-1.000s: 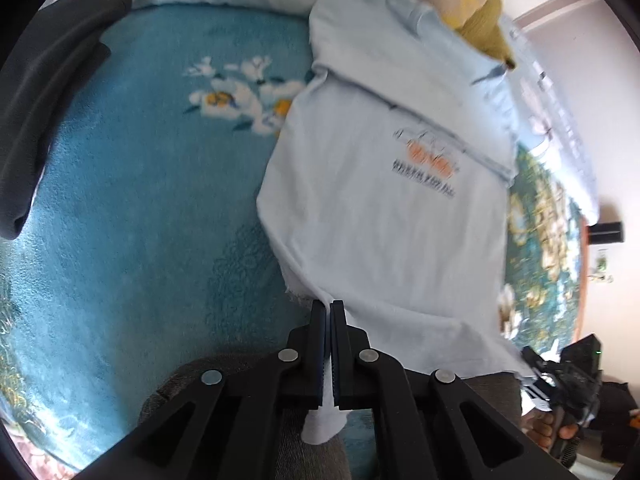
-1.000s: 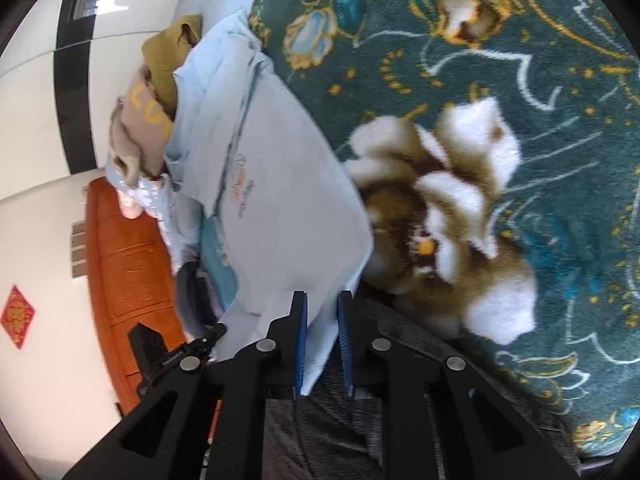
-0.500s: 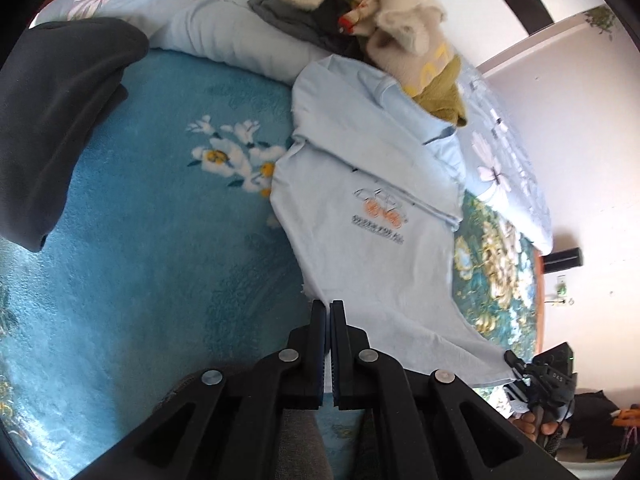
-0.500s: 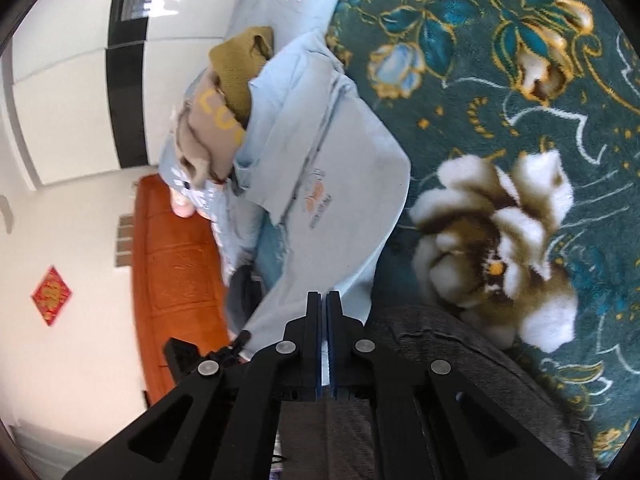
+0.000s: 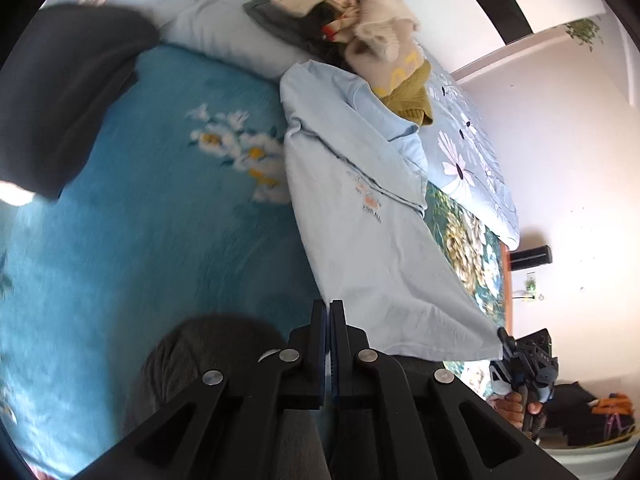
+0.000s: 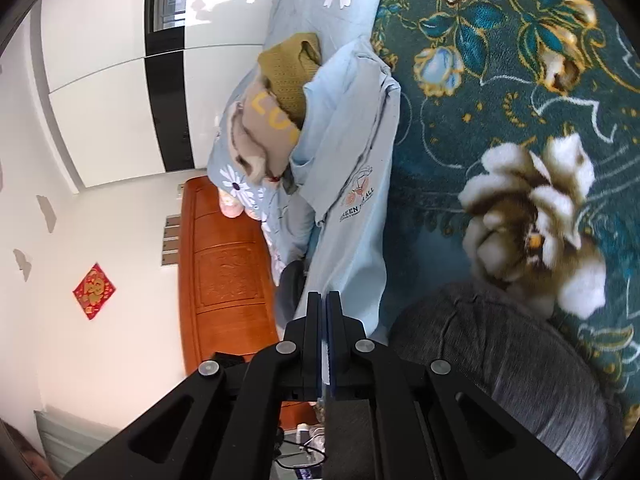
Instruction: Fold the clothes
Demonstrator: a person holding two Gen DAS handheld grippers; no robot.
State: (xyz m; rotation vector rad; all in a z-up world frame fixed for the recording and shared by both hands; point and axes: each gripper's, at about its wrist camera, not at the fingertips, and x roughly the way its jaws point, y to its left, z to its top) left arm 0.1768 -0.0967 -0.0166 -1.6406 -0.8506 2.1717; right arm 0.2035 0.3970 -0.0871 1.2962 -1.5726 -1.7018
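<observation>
Black jaws of the left gripper (image 5: 329, 312) stand pressed together w/ a thin strip of pale cloth pinched between them; it appears to be the near hem corner of the light-blue T-shirt (image 5: 360, 216). Right gripper (image 6: 323, 304), same black build w/ blue pads, is also clamped flat; a sliver of the same fabric shows in the seam, so it holds the other hem corner. In the left wrist view the right unit appears at the far corner of the hem, in a hand (image 5: 516, 400), so both hem corners look held and the hem edge runs taut between them. Shirt body runs away from both tools across the blue floral blanket (image 5: 140, 220) toward the pillow end. Sleeves look already folded inward, since the shirt reads as a narrow strip w/ a doubled layer near the collar; printed logo (image 6: 358, 196) faces up. Beyond the collar sits an unsorted heap of garments (image 5: 376, 44), beige, olive and dark items, touching the shirt top. Dark grey garment (image 5: 60, 92) lies apart at the left edge. Grey trouser knees show under both tools. Assessment: side folds done approx., hem pickup done; remaining is carrying the hem up to the collar for the cross-fold, flattening, setting aside, then the heap. Risk: thin fabric slipping from either pinch.
</observation>
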